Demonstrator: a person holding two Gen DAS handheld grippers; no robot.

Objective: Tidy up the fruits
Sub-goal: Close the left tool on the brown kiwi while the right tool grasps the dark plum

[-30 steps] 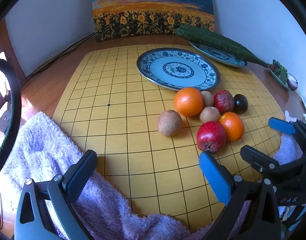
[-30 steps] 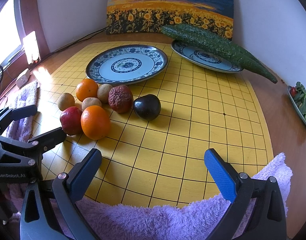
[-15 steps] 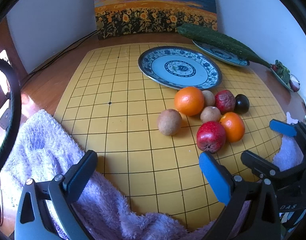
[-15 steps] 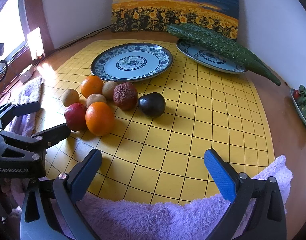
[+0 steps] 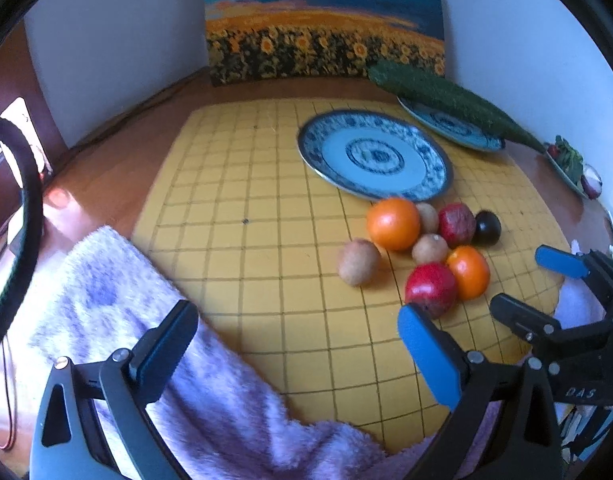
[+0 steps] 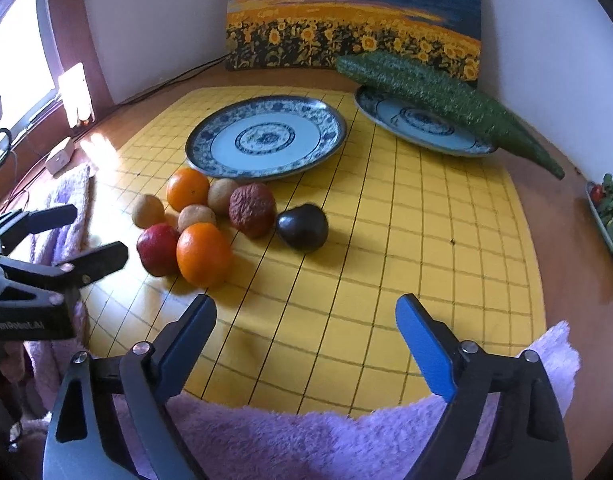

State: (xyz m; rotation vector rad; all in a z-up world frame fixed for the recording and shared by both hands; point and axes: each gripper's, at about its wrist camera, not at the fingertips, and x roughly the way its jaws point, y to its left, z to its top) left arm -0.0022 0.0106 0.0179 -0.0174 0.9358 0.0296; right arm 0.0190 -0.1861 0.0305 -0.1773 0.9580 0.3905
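The near half of the yellow grid mat (image 6: pixel 406 264) lies bare between the right gripper (image 6: pixel 306 332), jaws spread wide, and the fruit cluster, so a straight approach is open there. The cluster itself is tight: the near orange (image 6: pixel 203 254) touches the red apple (image 6: pixel 157 249), with a kiwi (image 6: pixel 196 218) wedged just behind. The dark avocado (image 6: pixel 302 227) sits slightly apart on the right flank, reachable from that side. The left gripper (image 6: pixel 62 232), also spread, crowds the cluster's left edge. Behind, the blue-patterned plate (image 6: pixel 330 136) holds nothing; the bitter gourd (image 6: pixel 438 92) overhangs the far plate (image 6: pixel 426 136). The purple towel (image 5: pixel 210 400) covers the near edge.
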